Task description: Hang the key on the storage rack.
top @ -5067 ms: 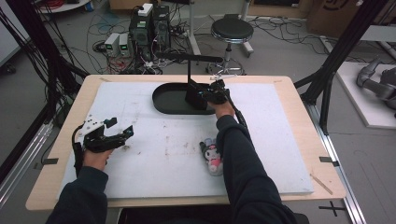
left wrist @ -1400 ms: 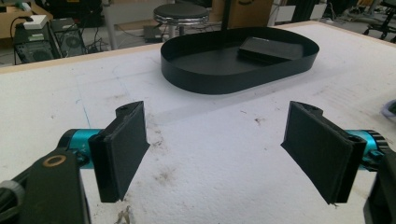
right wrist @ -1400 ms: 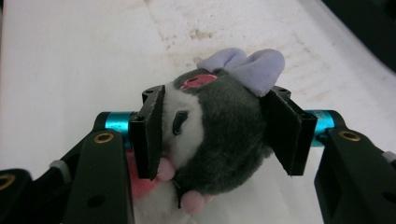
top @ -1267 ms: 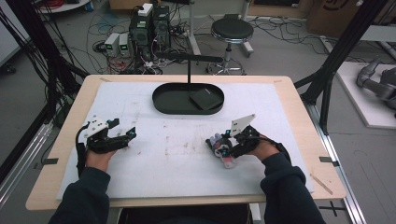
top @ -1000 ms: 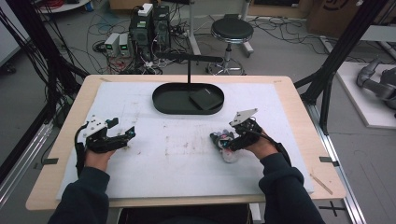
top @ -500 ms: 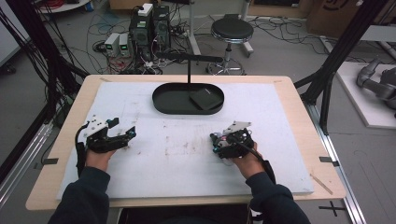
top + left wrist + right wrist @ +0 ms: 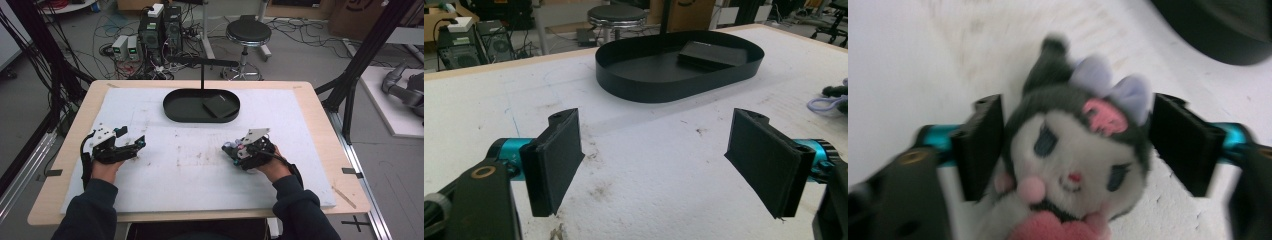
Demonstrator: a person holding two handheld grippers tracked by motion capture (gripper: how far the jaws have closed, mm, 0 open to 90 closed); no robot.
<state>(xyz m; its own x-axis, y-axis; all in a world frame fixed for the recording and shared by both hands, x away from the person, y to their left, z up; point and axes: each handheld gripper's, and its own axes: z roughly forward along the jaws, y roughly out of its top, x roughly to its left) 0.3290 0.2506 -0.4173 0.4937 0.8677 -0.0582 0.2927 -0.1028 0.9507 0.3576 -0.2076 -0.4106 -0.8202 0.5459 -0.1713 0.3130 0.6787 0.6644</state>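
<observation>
Operator: Plush toy (image 7: 1073, 160) sits between the jaws of my right gripper (image 7: 234, 150), on the white mat (image 7: 200, 170) toward the worktop's right side, nearer the front edge than the back. Dark head, white face, lilac bow, pink patch by the bow.

Checker: Are the jaws closed on it?

Operator: In the right gripper view the left pad meets the side of the head; the right pad stands just beside the bow, and blur keeps me from calling contact there. So I log them as wide apart around the toy, grip unconfirmed.

Checker: Left side?

Operator: My left gripper (image 7: 654, 165) rests low over the mat near the worktop's left edge, jaws spread wide with nothing between them. Stained mat shows in the gap.

Checker: Anything else on the worktop?

Operator: Black oval tray (image 7: 182, 107) at the middle of the back edge, a flat black block (image 7: 220, 105) lying in its right half. Tray and toy are well apart.
</observation>
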